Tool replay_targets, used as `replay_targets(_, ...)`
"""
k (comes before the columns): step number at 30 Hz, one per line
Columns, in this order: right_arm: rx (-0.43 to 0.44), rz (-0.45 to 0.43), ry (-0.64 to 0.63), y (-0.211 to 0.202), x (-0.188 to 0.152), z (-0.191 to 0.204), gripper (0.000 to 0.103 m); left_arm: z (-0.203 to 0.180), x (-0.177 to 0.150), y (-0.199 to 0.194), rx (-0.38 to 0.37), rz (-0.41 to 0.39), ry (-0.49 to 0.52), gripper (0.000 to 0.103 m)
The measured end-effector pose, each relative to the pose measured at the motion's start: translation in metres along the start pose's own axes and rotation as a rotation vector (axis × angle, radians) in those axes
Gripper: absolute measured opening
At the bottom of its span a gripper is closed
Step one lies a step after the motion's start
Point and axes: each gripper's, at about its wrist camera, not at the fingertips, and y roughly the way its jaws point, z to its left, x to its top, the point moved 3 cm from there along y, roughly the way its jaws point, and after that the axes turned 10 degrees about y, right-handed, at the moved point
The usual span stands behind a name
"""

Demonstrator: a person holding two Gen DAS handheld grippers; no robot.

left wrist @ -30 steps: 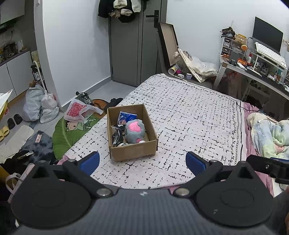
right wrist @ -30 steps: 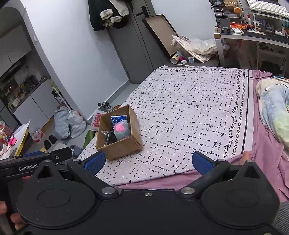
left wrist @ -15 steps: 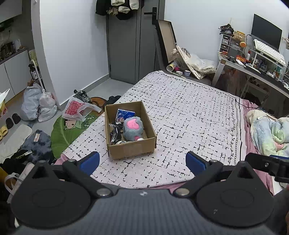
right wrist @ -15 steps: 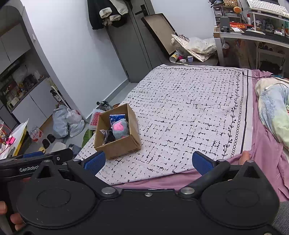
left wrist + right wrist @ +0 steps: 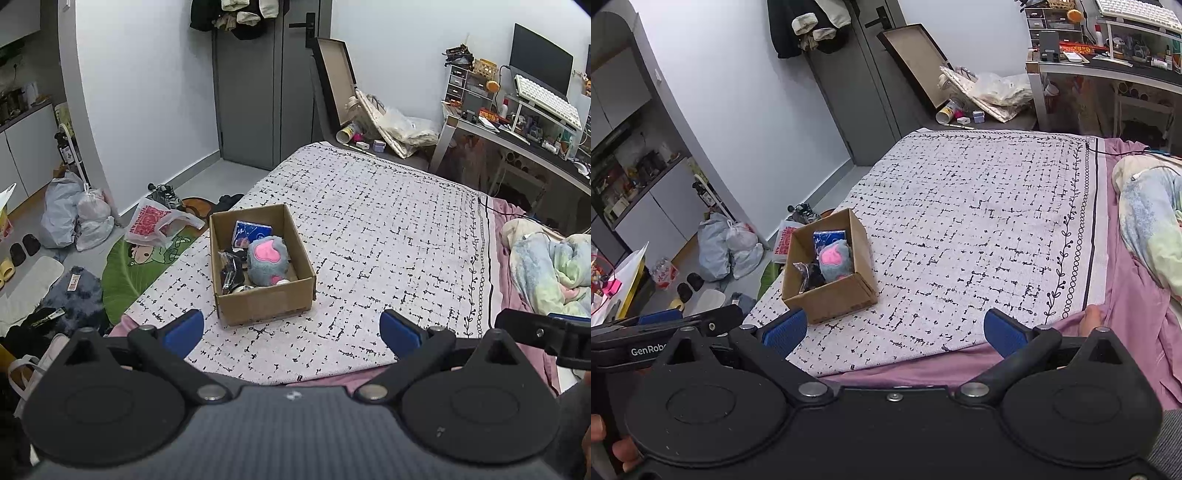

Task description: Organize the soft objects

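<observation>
A cardboard box (image 5: 264,308) (image 5: 834,301) stands on the patterned bedspread (image 5: 388,240) near the bed's left front corner. Inside lie a grey plush toy with pink patches (image 5: 267,260) (image 5: 834,258), a blue packet (image 5: 251,232) (image 5: 829,237) behind it, and dark wrapped items (image 5: 231,271) on the left. My left gripper (image 5: 291,330) hangs open just in front of the box, nothing between its blue pads. My right gripper (image 5: 894,330) is open too, held back over the bed's front edge, the box ahead to its left.
A crumpled pastel blanket (image 5: 550,266) lies on the pink sheet at the right. The floor left of the bed holds plastic bags (image 5: 77,218), a green mat (image 5: 129,266), shoes and clutter. A desk (image 5: 517,136) with a keyboard stands far right; a grey door (image 5: 266,92) is behind.
Both grippers have drifted slightly; the box sits a little higher and nearer the centre in the left view. Both stay open and nothing was picked up.
</observation>
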Motion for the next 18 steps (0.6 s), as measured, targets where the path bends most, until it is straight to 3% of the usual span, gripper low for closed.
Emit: replay_targets(18, 0.004, -0.003, -0.034, -0.0013, -0.0011, 0.0038, 0.103, 0.0005, -0.0033, -0.0010, -0.005, 0.002, -0.004, 0.101)
